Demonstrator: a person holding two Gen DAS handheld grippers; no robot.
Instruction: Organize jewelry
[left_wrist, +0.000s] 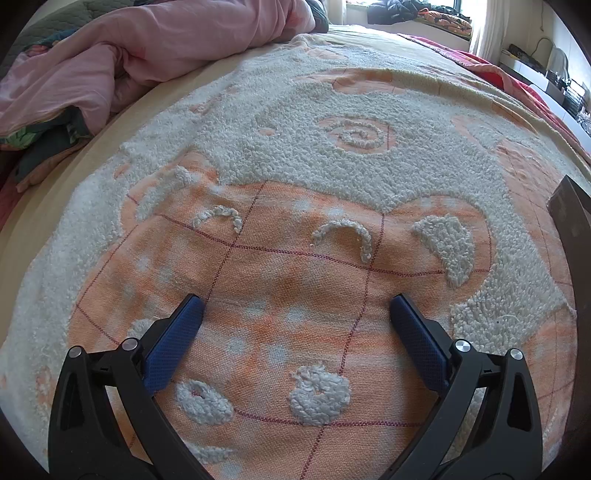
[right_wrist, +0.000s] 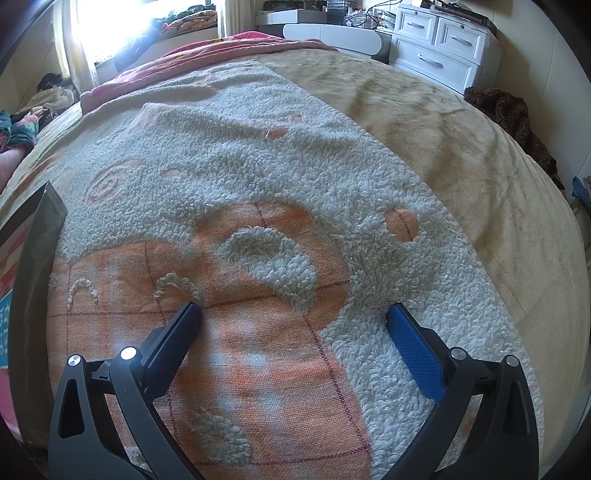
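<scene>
No jewelry shows in either view. My left gripper (left_wrist: 295, 304) is open and empty, with its blue pads spread wide just above an orange and white tufted blanket (left_wrist: 295, 155) on a bed. My right gripper (right_wrist: 293, 314) is open and empty over the same blanket (right_wrist: 258, 177). A dark box edge (left_wrist: 570, 218) shows at the right rim of the left wrist view. It also shows at the left rim of the right wrist view (right_wrist: 37, 236). What the box holds is hidden.
A crumpled pink duvet (left_wrist: 155, 44) lies at the back left of the bed. A beige sheet (right_wrist: 461, 147) covers the bed's right side. A white dresser (right_wrist: 439, 40) and a brown plush item (right_wrist: 513, 118) are beyond the bed's edge.
</scene>
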